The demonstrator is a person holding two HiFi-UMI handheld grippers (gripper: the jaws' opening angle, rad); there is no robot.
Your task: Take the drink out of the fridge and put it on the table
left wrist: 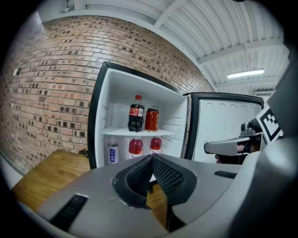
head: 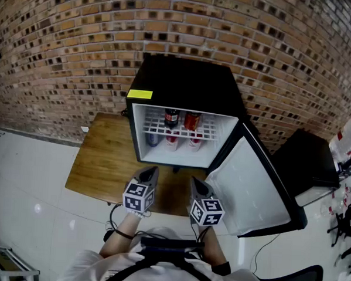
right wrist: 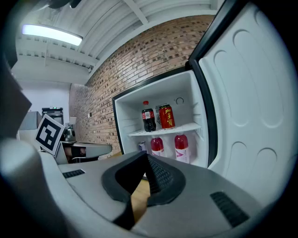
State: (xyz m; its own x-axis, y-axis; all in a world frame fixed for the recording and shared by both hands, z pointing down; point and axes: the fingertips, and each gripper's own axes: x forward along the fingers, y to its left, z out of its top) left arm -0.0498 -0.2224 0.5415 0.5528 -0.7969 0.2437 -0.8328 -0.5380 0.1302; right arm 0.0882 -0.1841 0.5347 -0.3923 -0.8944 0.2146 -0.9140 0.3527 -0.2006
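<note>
Two on fridge shelf [left wrist: 116, 132], red-labelled cola bottle [left wrist: 136, 114], yellow-lettered red can [left wrist: 151, 119]

Clear at 12 o'clock into the open fridge [head: 187, 79]; blocked at 3 o'clock by its swung-out door [head: 249, 182]; free at 9 o'clock over bare worktop [head: 104, 162].

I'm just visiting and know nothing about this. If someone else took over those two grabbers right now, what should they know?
Left gripper: shut, empty.
Right gripper: shut, empty.
Both hover before the fridge, touching nothing.
Fridge door stands open. Upper shelf: cola bottle and red can. Below: two red bottles and a small can.
Done: door open.
Left: open a gripper, take a drink out, set it on the wooden table.
</note>
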